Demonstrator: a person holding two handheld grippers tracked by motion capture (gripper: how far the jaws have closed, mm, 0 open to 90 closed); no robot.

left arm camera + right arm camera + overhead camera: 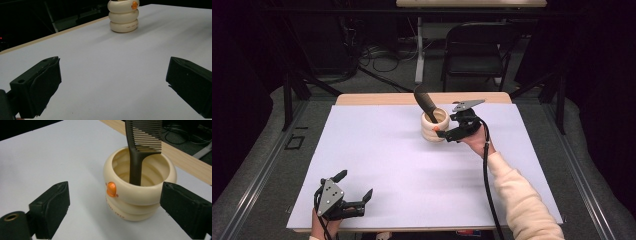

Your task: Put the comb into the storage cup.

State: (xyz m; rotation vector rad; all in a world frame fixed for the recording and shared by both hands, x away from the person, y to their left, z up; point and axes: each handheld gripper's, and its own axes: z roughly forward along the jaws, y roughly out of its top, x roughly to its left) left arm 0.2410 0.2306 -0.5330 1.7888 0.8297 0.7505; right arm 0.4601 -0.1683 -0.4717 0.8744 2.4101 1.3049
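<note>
A cream ribbed cup with an orange dot stands on the white table sheet, right of centre toward the far edge. A dark comb stands in it, handle down, leaning left. In the right gripper view the comb rises out of the cup, which sits just ahead of my right gripper. That gripper is open beside the cup's right side and holds nothing. My left gripper rests open at the near left corner, with the cup far ahead of its jaws.
The wooden table edge runs along the far side of the sheet. Behind it stand a black folding chair and a white desk leg, with cables on the floor. Black frame bars flank the table.
</note>
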